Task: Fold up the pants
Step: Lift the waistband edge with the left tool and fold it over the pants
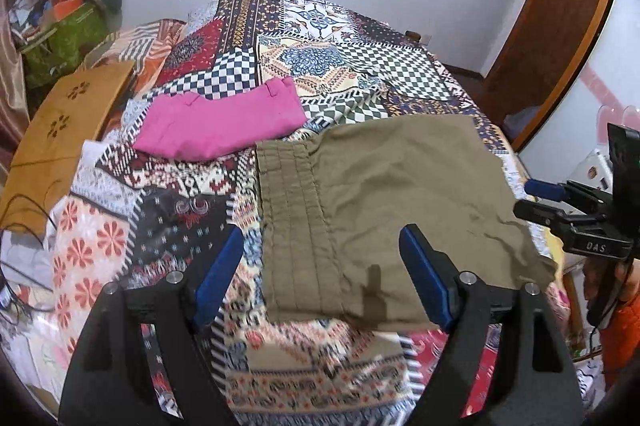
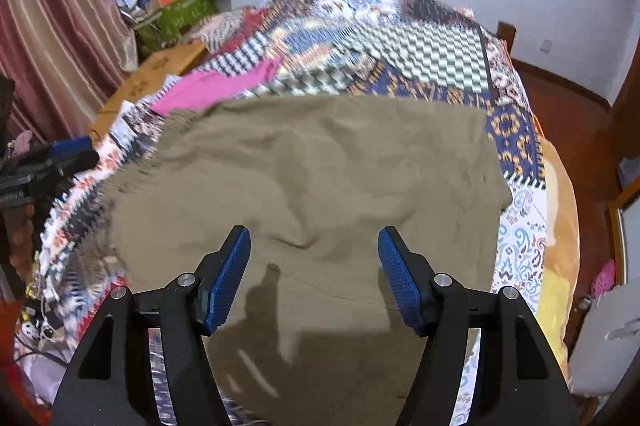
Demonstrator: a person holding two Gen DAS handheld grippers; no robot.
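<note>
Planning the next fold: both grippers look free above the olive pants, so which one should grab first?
Probably the right gripper: it hangs open over the olive pants. The left gripper, also open, straddles their waistband edge, half over the patterned bedspread.

Right gripper [image 2: 314, 276] agape above olive pants [image 2: 320, 165]; patchwork bedspread [image 2: 420, 41] beneath

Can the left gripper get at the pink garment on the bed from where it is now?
Probably yes. The left gripper is open and holds nothing, and the pink garment lies uncovered on the patterned bedspread, ahead and to its left. The khaki pants lie beside the garment, not over it.
</note>
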